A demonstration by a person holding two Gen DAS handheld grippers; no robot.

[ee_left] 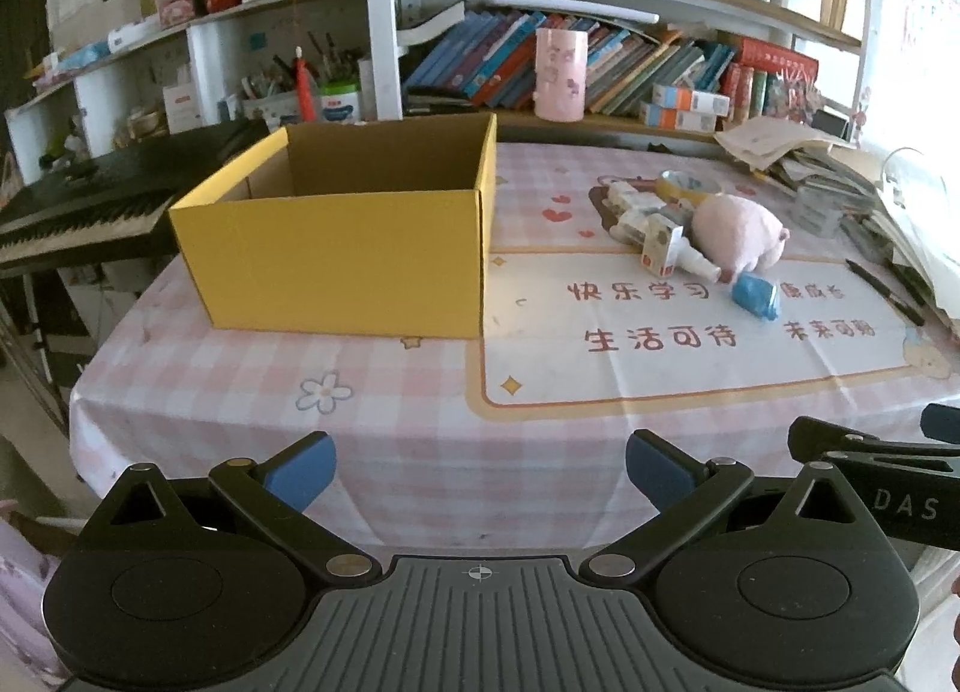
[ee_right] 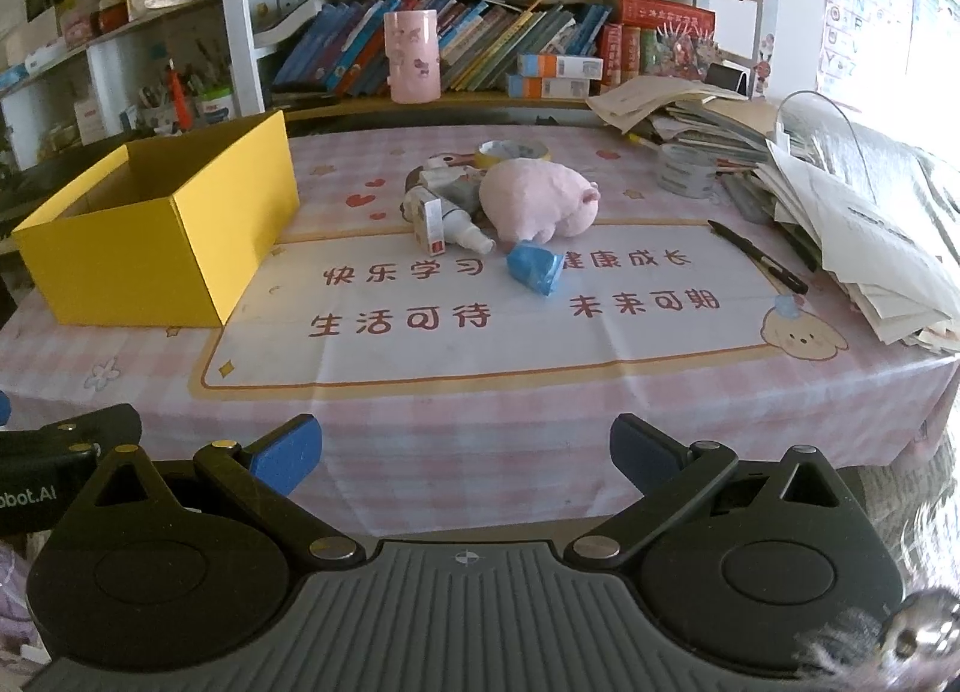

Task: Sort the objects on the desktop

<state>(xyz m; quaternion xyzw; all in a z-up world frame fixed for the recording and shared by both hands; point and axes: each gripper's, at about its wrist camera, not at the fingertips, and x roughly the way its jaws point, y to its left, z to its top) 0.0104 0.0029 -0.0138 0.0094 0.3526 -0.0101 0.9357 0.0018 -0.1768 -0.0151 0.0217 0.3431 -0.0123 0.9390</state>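
An open yellow cardboard box (ee_left: 336, 260) (ee_right: 162, 248) stands on the left of the pink checked tablecloth. To its right lies a heap: a pink plush pig (ee_left: 738, 233) (ee_right: 540, 200), a small white carton (ee_left: 660, 245) (ee_right: 431, 221), a white spray bottle (ee_left: 702, 263) (ee_right: 471, 233), a yellow tape roll (ee_left: 687, 185) (ee_right: 513, 152) and a crumpled blue packet (ee_left: 757, 299) (ee_right: 535, 267). My left gripper (ee_left: 480, 476) and my right gripper (ee_right: 465, 461) hover before the table's near edge, both open with nothing between their blue pads.
A black pen (ee_right: 757, 255) lies right of the heap, beside a stack of papers and books (ee_right: 840, 200). Grey tape rolls (ee_right: 684, 170) sit behind it. A pink cup (ee_right: 411, 56) stands on the bookshelf at the back. A keyboard piano (ee_left: 78, 206) flanks the table's left.
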